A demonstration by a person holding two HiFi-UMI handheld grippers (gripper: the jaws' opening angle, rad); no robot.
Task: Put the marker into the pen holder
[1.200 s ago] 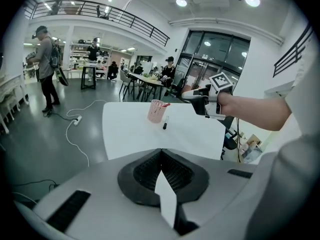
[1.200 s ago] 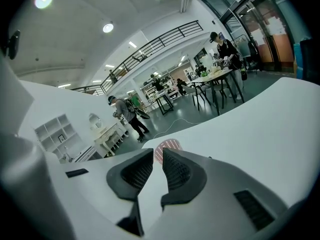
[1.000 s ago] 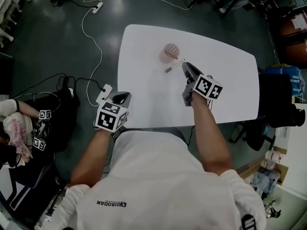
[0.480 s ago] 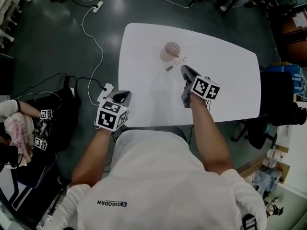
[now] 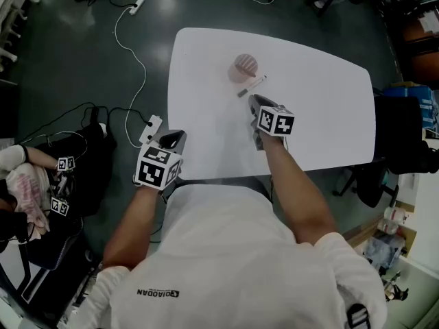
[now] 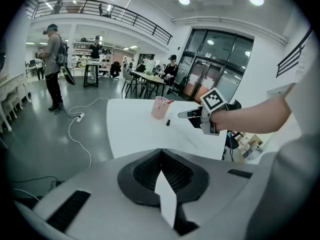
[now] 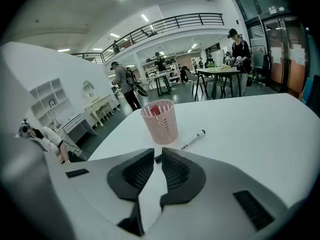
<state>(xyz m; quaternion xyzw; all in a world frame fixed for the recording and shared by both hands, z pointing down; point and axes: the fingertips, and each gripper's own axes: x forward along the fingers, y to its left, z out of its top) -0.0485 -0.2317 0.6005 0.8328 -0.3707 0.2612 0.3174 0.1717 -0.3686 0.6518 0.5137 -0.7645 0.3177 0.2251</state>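
Observation:
A pink mesh pen holder (image 5: 245, 66) stands on the white table (image 5: 322, 115), with something red inside it (image 7: 154, 109). The marker (image 5: 252, 86), white with a black cap, lies flat on the table just right of the holder (image 7: 160, 122). My right gripper (image 5: 255, 103) hovers just short of the marker (image 7: 192, 139), aimed at its black end. Its jaws are opening from a narrow gap and have nothing between them. My left gripper (image 5: 171, 140) is shut and empty, held off the table's near-left edge. From there it looks across at the holder (image 6: 160, 107) and the right gripper (image 6: 187, 115).
A white cable with a power strip (image 5: 136, 5) trails over the dark floor left of the table. A seated person (image 5: 20, 184) is at the far left. Chairs (image 5: 405, 142) and boxes stand at the right. People stand far off in the hall (image 6: 52, 59).
My right gripper has drawn back from the marker's white end, moving left and toward me. The marker stays lying on the table. The left gripper has not moved.

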